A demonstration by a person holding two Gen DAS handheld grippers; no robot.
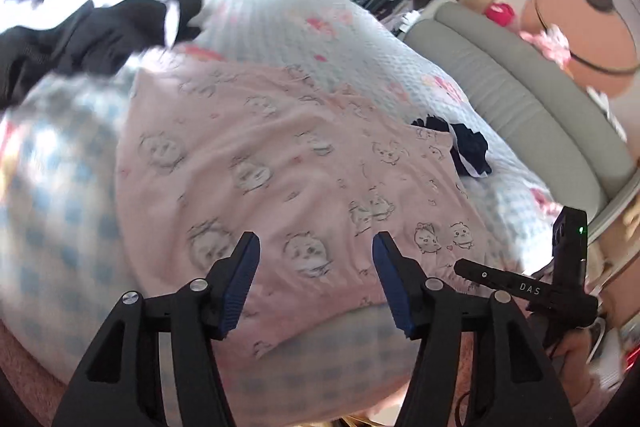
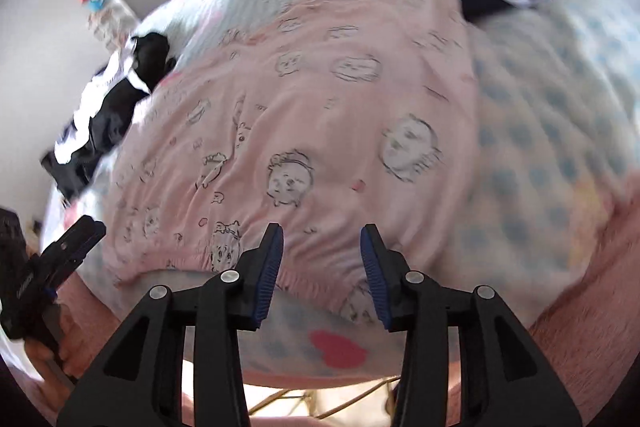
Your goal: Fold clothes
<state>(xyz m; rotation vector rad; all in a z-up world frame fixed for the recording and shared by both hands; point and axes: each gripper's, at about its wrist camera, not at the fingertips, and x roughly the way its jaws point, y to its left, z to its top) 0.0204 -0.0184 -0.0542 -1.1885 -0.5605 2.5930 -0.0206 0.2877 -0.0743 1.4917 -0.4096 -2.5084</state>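
Pink cartoon-print garment spread flat on your bed

Its gathered hem lies nearest the bed's edge; 1 dark garment touches its far corner.

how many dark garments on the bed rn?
2. A black garment pile lies at the bed's far left, past the pink printed garment. A small navy garment with white trim sits at the pink one's far right corner. More may be hidden beyond the frame.

blurred checked blanket (left side), smeared dark clothes
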